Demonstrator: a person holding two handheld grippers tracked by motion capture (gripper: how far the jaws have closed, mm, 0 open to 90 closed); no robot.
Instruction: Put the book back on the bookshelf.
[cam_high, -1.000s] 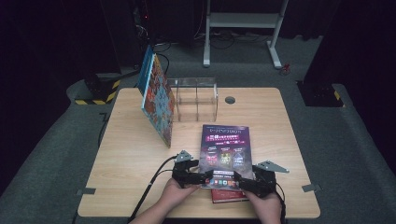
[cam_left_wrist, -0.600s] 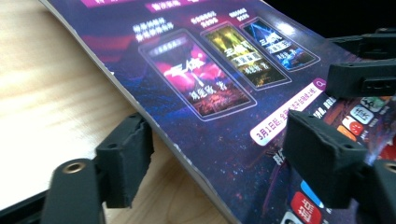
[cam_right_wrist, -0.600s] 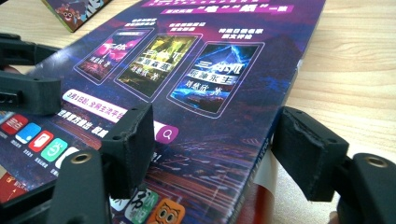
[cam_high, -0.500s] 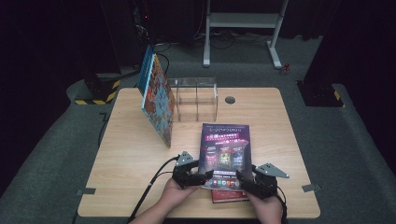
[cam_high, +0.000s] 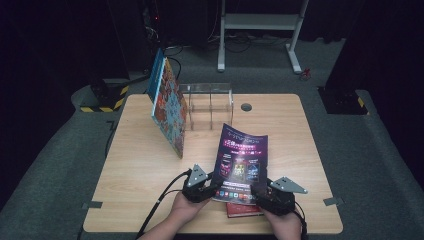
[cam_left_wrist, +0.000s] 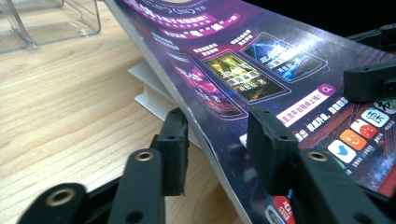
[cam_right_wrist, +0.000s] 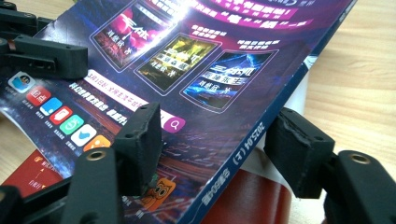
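Purple magazine tilted up off the red book, left gripper and right gripper clamping its side edges, jaws having just shifted; transfer to the clear rack remains

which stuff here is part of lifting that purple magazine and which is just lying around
In the job:
- purple magazine, tilted up off the stack
- left claw, jaws either side of its edge
- right claw, likewise
- red book under it

Lying about:
- colourful book, standing on edge
- clear rack
- table
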